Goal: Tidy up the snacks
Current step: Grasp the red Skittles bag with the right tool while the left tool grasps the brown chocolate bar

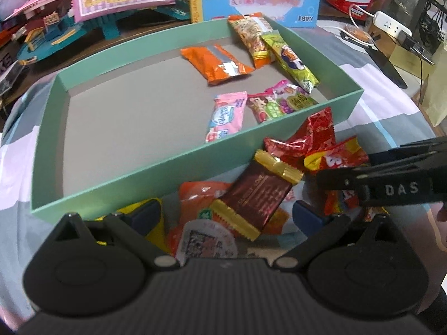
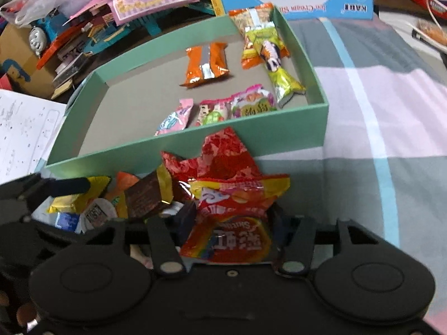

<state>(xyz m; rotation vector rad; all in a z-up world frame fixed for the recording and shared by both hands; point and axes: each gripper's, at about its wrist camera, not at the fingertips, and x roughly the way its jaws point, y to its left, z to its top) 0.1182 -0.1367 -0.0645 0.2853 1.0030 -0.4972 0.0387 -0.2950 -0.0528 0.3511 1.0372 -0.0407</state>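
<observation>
Striped bedding (image 2: 377, 106) carries a green tray (image 1: 134, 164) holding five snack packets along its right side. Loose snacks (image 1: 251, 195) lie piled against the tray's near wall. Right gripper (image 2: 232, 220) is half closed around a red candy bag (image 2: 232, 223); contact unclear. Left gripper (image 1: 223, 215) stands wide open over a brown chocolate bar (image 1: 257, 195).

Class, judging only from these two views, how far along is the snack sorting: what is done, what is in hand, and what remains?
Done: five wrapped snacks already lie in the mint-green cardboard tray, among them an orange foil packet. In hand: the right tool has a red rainbow-printed sweet bag between its jaws; the left tool hovers open over a brown-and-gold chocolate bar. Left: the loose pile in front of the tray.
</observation>
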